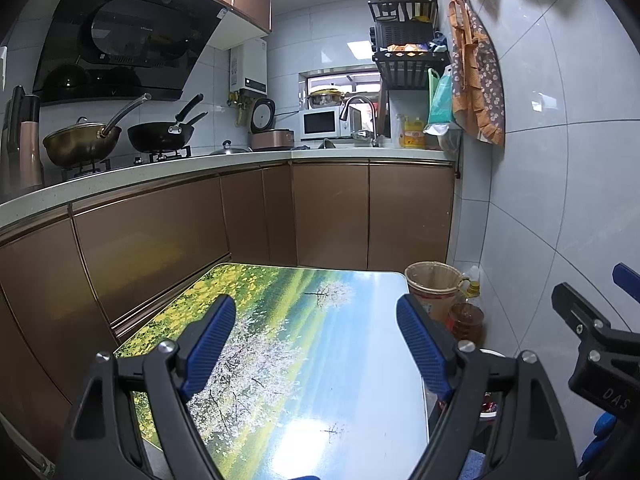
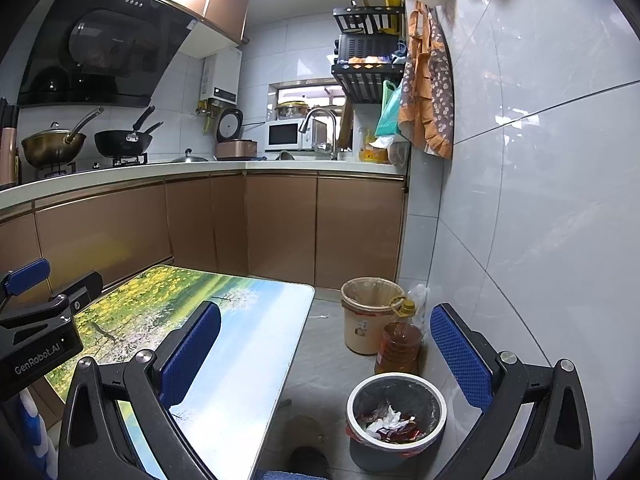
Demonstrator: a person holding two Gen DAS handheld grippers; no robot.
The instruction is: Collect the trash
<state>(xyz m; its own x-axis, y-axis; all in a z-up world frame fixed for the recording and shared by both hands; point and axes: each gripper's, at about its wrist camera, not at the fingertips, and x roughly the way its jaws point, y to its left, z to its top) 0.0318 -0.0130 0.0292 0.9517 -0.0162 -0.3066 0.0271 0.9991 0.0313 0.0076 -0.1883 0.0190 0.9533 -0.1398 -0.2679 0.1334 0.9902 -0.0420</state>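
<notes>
A grey trash bin (image 2: 438,396) with a white rim stands on the floor right of the low table; crumpled white paper and red wrappers (image 2: 390,420) lie inside it. My right gripper (image 2: 326,328) hovers open above the gap between table and bin, nothing between its blue pads (image 2: 460,350). My left gripper (image 1: 316,322) is open over the table (image 1: 304,360), whose top bears a printed landscape of blossom trees and sky. Its pads (image 1: 210,346) hold nothing. Each gripper shows at the edge of the other's view.
A beige lined bin (image 2: 370,312) and an oil bottle (image 2: 400,344) stand by the tiled wall beyond the grey bin. Brown cabinets (image 1: 332,208) run behind the table under a counter with pans, a microwave and a sink. An apron (image 2: 430,80) hangs on the right wall.
</notes>
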